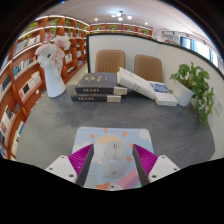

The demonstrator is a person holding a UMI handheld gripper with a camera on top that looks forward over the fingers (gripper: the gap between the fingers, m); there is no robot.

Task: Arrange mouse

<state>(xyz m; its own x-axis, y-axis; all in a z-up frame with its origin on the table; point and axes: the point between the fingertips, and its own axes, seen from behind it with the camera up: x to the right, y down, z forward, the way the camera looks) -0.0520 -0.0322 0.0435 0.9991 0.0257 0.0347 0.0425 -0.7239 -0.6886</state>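
A white computer mouse [111,158] rests on a pale mouse mat [112,135] with orange spots, which lies on the grey table [50,125]. My gripper [113,152] is open. The mouse stands between the two fingers with a small gap at each side. The magenta pads [83,158] flank it left and right. The mat reaches a little beyond the fingertips.
A stack of dark books [97,89] lies beyond the mat, with more books [138,82] leaning to its right. A potted plant [196,90] stands at the right. A white figure [52,55] and bookshelves [18,85] are at the left. Two chairs [110,60] stand behind the table.
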